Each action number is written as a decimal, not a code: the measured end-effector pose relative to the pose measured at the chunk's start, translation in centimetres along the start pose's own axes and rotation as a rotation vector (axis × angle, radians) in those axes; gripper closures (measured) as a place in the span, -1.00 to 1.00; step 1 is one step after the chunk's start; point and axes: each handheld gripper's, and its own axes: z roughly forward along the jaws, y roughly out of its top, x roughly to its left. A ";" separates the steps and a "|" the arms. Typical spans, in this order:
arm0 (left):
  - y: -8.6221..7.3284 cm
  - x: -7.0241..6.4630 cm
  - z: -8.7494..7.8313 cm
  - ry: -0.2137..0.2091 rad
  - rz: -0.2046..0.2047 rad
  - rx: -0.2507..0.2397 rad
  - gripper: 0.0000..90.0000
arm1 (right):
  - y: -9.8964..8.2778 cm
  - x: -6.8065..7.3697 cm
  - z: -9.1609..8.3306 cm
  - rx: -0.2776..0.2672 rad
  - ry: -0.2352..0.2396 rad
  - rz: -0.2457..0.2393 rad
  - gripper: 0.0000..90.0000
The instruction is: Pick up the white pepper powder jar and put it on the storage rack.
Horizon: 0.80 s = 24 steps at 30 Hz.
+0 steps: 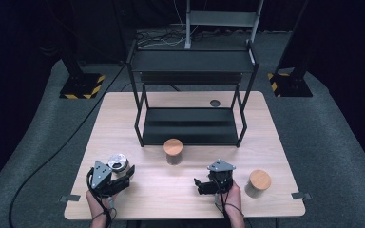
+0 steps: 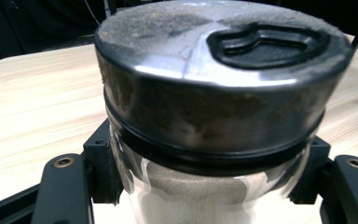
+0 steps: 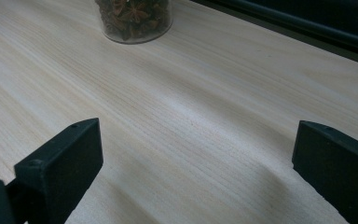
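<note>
Now the left gripper (image 1: 123,175) clamps its fingers on the metal-lidded jar (image 2: 214,107); the right gripper (image 1: 200,186) hovers over the bench (image 1: 171,190), fingers spread.

Glass jar w/ dusty silver metal lid (image 2: 214,93) in left gripper view: base cut off by bottom edge, lid's far rim clipped at top, contents behind glass too blurred to identify. Clear glass jar of star anise (image 3: 133,18) in right gripper view: upper part and lid cut off by top edge. Black metal two-tier shelf rack (image 3: 307,28) there: just a strip, rest out of frame. Forearms in high view cut off at bottom edge.
</note>
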 end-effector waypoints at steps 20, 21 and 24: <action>0.5 0.2 1.1 -0.013 0.006 0.005 -0.33 | 0.0 0.0 0.0 -0.005 -0.003 0.004 -0.98; 0.5 0.2 1.1 -0.011 0.007 0.005 -0.33 | 0.0 0.0 0.0 -0.006 -0.003 0.003 -0.98; 0.7 0.3 1.3 -0.014 0.005 0.004 -0.33 | 0.0 0.0 0.0 -0.007 -0.003 0.002 -0.98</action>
